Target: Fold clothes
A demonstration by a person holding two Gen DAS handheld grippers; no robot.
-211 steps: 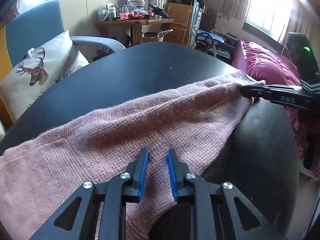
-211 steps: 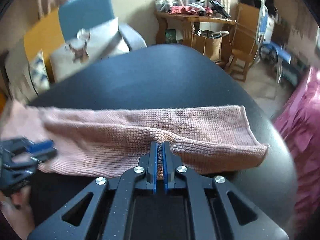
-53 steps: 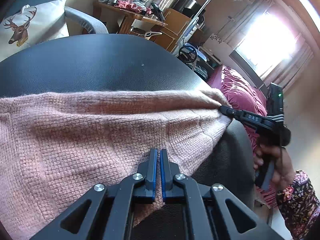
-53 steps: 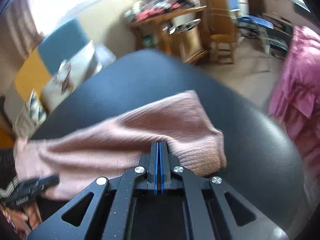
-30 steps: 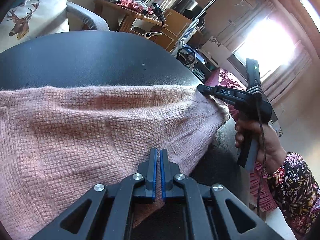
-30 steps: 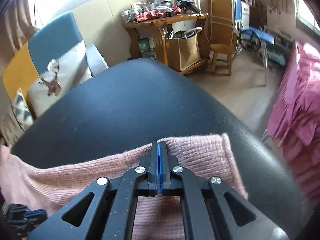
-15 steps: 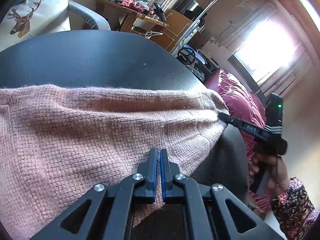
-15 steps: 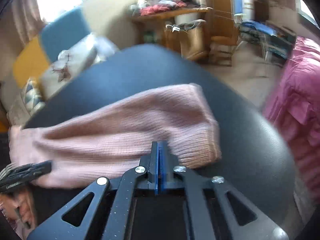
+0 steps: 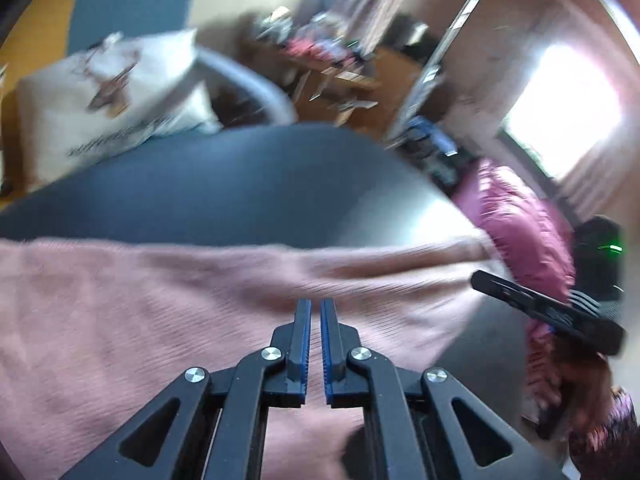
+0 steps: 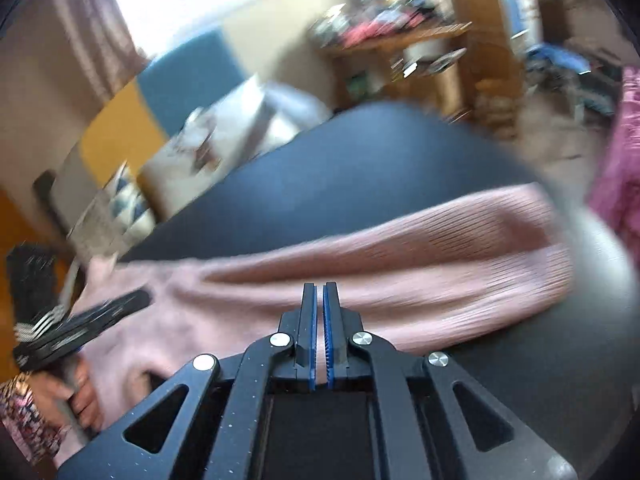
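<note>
A pink knit garment [image 9: 180,312] lies stretched across the dark round table [image 9: 240,184]. My left gripper [image 9: 315,304] is at its near edge, shut on the knit, with only a thin slit between the pads. My right gripper [image 10: 320,290] is at the near edge of the garment [image 10: 440,256] further along. Its jaws are opening a crack, with knit still between them. In the left wrist view the right gripper [image 9: 478,278] meets the garment's right corner. In the right wrist view the left gripper [image 10: 146,298] is over the garment's left end. Both views are motion-blurred.
A hand [image 10: 80,396] with a patterned sleeve holds the left gripper's handle. An armchair with a deer cushion [image 9: 108,92] stands behind the table [image 10: 360,168]. At the back is a cluttered wooden table [image 10: 400,36]. Magenta bedding [image 9: 520,232] is on the right.
Both grippers have moved fast and risen a little, so both views blur and show more of the room. The garment lies longer between them. The right jaws, tight before, show a thin gap.
</note>
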